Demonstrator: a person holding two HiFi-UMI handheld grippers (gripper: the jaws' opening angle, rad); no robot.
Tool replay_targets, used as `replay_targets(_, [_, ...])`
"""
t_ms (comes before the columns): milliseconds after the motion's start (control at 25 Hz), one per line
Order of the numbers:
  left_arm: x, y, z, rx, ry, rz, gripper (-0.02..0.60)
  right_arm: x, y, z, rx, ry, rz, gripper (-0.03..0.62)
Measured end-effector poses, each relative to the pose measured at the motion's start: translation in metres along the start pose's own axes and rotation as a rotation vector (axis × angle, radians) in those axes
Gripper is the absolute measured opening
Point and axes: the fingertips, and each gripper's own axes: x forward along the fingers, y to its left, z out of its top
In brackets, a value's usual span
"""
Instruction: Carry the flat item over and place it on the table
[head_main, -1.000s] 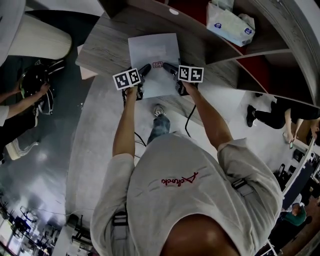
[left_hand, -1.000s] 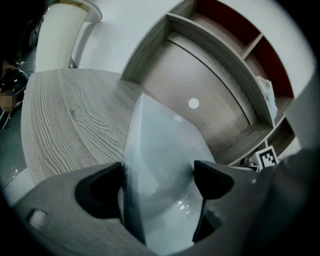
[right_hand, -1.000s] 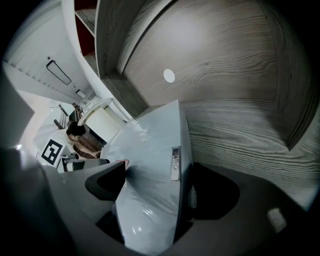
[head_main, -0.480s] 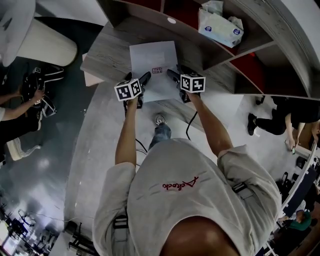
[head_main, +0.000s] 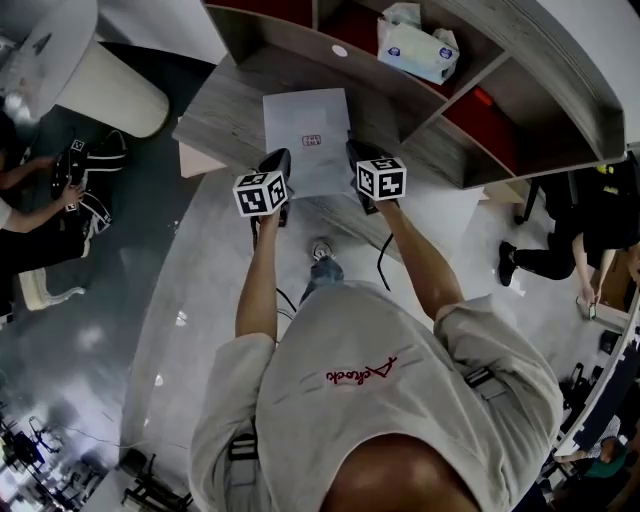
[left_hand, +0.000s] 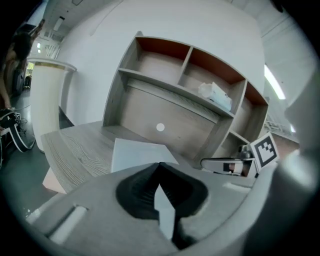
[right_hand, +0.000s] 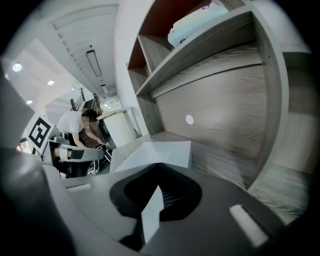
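Your left gripper (head_main: 278, 162) and right gripper (head_main: 357, 152) have just closed. Each now pinches the near edge of the flat item (head_main: 308, 135), the left towards its 7 o'clock corner and the right towards 5 o'clock. In the head view the sheet's long axis runs from 6 to 12 o'clock, pointing away from you towards the shelf unit (head_main: 560, 70). It is thin, plain white and rectangular, with a small red-printed mark near its middle, and it sits over the grey wood-grain desk (head_main: 225, 110).
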Motion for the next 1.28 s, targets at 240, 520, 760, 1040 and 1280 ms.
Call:
replay_targets(240, [-0.022,-0.033,-0.012,0.034,-0.016,0.006,-0.002,-0.037,0.01,-0.003,-0.03,-0.039,0.03,0.005])
replay_targets(520, [-0.058,-0.091,0.001,0.134,-0.121,-0.002,-0.002,-0.089,0.02,0.002,-0.08,-0.11,0.05,0.005])
replay_targets(760, [-0.107,-0.142,0.002,0.171,-0.23,-0.019,-0.002,-0.156,0.052,0.012,-0.199,-0.24,0.098,0.005])
replay_targets(1040, [-0.16,-0.186,-0.015,0.231,-0.3,-0.001,-0.002,-0.235,0.084,0.007,-0.26,-0.362,0.135,0.005])
replay_targets(1280, [-0.198,-0.222,-0.025,0.276,-0.353,0.006,-0.002,-0.294,0.101,0.002,-0.29,-0.453,0.141,0.005])
